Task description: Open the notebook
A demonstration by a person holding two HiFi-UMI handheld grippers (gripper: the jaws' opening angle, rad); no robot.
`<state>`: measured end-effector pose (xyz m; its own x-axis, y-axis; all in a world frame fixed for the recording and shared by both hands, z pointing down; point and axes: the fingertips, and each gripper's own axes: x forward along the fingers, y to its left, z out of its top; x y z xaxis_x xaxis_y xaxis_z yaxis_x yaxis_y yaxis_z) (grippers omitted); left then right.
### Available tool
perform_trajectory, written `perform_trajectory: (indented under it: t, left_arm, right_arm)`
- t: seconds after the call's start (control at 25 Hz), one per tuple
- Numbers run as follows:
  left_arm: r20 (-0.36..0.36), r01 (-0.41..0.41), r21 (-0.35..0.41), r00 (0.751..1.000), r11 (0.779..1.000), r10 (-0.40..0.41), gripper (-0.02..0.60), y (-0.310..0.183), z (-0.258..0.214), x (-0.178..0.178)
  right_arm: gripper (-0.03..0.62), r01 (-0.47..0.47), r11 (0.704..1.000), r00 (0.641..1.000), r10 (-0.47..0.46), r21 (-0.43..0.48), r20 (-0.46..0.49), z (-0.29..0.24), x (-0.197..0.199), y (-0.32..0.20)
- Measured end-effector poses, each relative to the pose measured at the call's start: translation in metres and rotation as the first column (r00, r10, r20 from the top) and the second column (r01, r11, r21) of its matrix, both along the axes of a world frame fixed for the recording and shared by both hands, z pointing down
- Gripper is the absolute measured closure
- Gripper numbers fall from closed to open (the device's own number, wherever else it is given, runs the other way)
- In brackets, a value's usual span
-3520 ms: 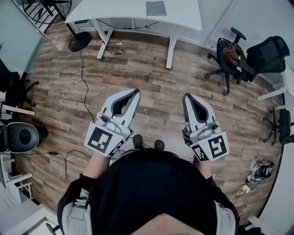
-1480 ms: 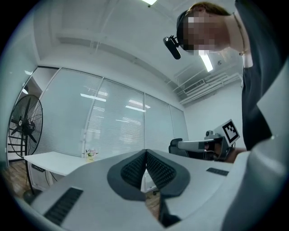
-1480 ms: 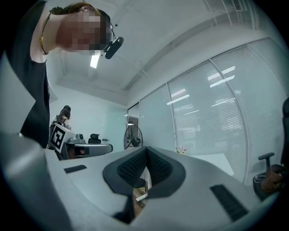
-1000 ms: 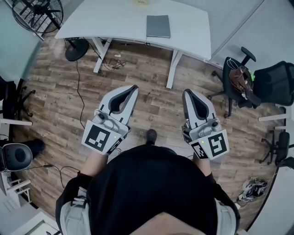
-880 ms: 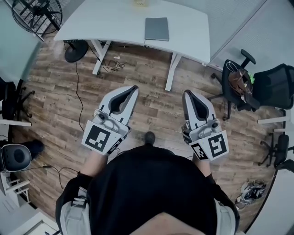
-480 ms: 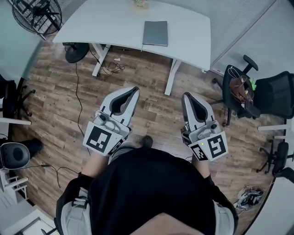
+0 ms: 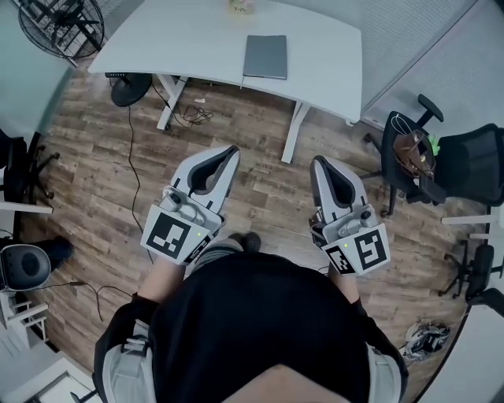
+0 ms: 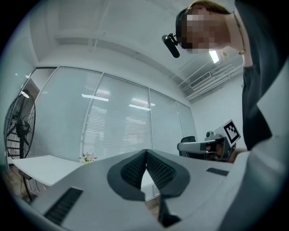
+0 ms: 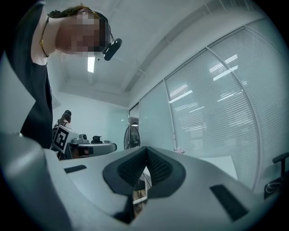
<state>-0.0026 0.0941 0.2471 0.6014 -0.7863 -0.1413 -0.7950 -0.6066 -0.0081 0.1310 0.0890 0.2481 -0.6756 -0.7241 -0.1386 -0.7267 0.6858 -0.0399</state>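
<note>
Left gripper (image 7: pixel 232 151) out front at waist height, tips angled toward one o'clock, jaws pressed together on nothing. Right gripper (image 7: pixel 316 162) alongside, leaning toward eleven o'clock, also clamped empty. Up at twelve o'clock, the grey notebook (image 7: pixel 264 57) lies closed on the white desk (image 7: pixel 181 39), well apart from both.

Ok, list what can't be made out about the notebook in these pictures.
Notebook, head view: too small and far away to show which edge is its spine.
Left gripper view: no notebook shows; the shut left tool fills the lower frame.
Right gripper view: the same, with the shut right tool filling the lower frame.
Small object on the desk, head view: cut off by the top edge.
</note>
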Motion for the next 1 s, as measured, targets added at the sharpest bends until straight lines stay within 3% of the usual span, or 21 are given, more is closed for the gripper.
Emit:
perform_trajectory:
  t: [1.0]
  left_arm:
    - [0.010, 0.017, -0.007, 1.000, 1.000, -0.017, 0.571, -0.013, 0.007, 0.002]
  right_arm:
    - [0.589, -0.004, 1.000, 1.000, 0.004, 0.017, 0.004, -0.003, 0.010, -0.009]
